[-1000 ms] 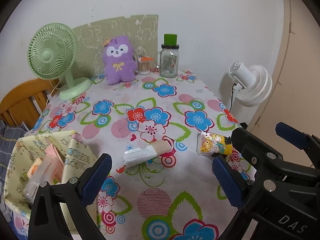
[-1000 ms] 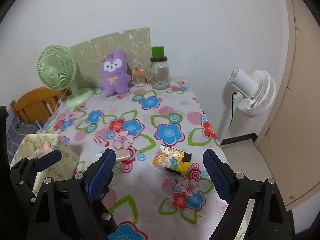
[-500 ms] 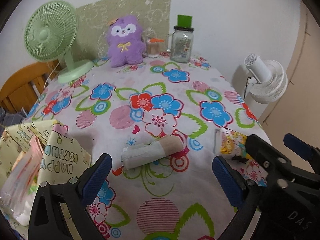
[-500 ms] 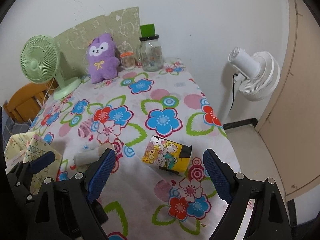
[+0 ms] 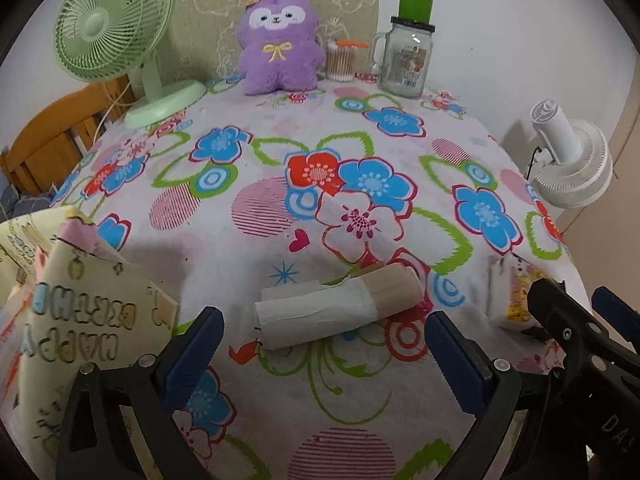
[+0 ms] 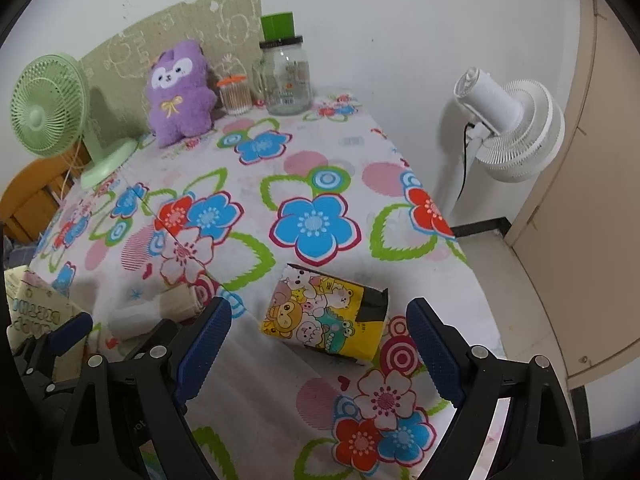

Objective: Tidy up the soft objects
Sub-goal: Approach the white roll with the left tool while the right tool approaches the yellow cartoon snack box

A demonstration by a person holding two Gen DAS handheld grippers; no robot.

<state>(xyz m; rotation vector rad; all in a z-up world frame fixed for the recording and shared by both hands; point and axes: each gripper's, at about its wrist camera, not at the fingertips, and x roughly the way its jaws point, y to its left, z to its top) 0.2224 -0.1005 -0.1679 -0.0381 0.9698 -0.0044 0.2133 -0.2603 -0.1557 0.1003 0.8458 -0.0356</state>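
Your left gripper (image 5: 322,356) hangs with jaws spread wide, empty, over the white-and-tan rolled cloth bundle (image 5: 338,308) lying on the flower-print surface (image 5: 248,248). Your right gripper (image 6: 320,346) has jaws wide too, holding nothing, the yellow cartoon-print soft tissue pack (image 6: 324,314) lying between them.

Both the left tongs (image 5: 324,344) and the right tongs (image 6: 318,340) are matte black, angular plastic frames studded with silver screws, each finger faced with a ribbed dark-blue pad (image 5: 196,350), and pale lettering reading "DAS" shows on the right tongs' body in the left view.
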